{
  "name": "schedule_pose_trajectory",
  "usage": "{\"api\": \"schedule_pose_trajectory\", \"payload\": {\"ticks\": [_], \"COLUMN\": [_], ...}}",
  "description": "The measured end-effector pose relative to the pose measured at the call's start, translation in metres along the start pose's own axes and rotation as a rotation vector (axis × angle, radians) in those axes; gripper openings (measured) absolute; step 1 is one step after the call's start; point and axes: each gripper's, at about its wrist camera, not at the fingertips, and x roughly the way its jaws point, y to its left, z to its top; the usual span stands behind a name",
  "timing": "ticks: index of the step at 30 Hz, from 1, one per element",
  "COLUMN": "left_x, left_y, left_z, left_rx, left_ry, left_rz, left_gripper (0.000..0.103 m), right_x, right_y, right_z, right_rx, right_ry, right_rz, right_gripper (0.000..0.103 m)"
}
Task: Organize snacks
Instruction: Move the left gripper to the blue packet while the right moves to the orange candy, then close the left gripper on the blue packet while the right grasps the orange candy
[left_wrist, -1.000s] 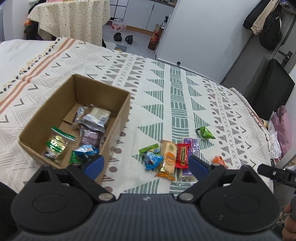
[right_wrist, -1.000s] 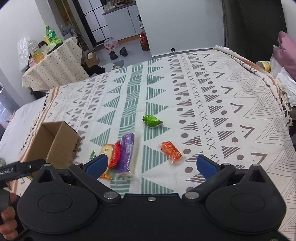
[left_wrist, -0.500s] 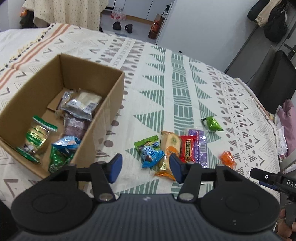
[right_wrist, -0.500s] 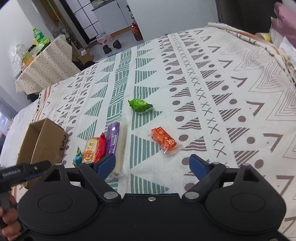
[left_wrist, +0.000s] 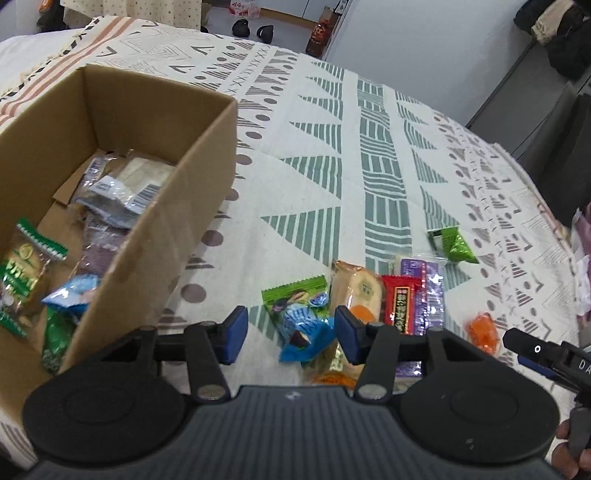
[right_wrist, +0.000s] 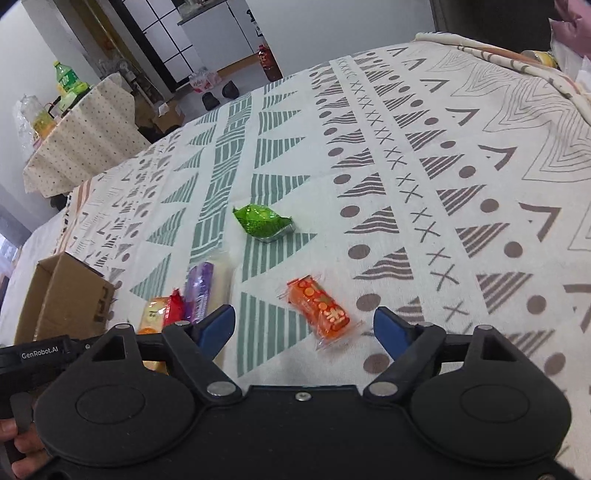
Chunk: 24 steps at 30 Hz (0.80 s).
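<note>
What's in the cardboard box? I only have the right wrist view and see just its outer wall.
Observer: Several packets already lie in the cardboard box: a green-and-white packet at the near left, with blue and greyish ones beside and behind it.
Operator: Is the left gripper holding anything?
Observer: No. The left gripper is open, though its jaws have just been closing. A blue-and-green packet on the cloth shows between the fingers, and neither pad touches it.
</note>
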Motion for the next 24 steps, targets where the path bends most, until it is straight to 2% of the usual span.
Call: {"api": "schedule_pose_trajectory", "payload": {"ticks": [7, 10, 13, 15, 18, 20, 24], "left_x": [0.022, 0.030, 0.030, 0.030, 0.031, 0.032, 0.031], "left_y": [-0.003, -0.007, -0.005, -0.004, -0.004, -0.004, -0.007], "left_z": [0.001, -0.002, -0.003, -0.002, 0.003, 0.005, 0.009], "left_rx": [-0.015, 0.017, 0.014, 0.010, 0.011, 0.012, 0.014], "left_ry": [0.030, 0.059, 0.048, 0.040, 0.039, 0.040, 0.041], "left_rz": [-0.002, 0.041, 0.034, 0.037, 0.038, 0.048, 0.055], "left_gripper": [0.050, 0.050, 0.050, 0.044, 0.044, 0.045, 0.056], "right_x": [0.011, 0.018, 0.022, 0.024, 0.028, 0.031, 0.031], "right_y": [-0.007, -0.003, 0.003, 0.004, 0.006, 0.008, 0.012], "right_z": [0.006, 0.006, 0.005, 0.004, 0.003, 0.002, -0.003], "right_rx": [0.012, -0.015, -0.052, -0.061, -0.072, -0.090, -0.106], "right_ry": [-0.013, -0.002, 0.003, 0.007, 0.019, 0.035, 0.053], "right_rz": [0.009, 0.007, 0.007, 0.008, 0.011, 0.006, 0.005], "right_gripper": [0.077, 0.077, 0.077, 0.076, 0.070, 0.064, 0.059]}}
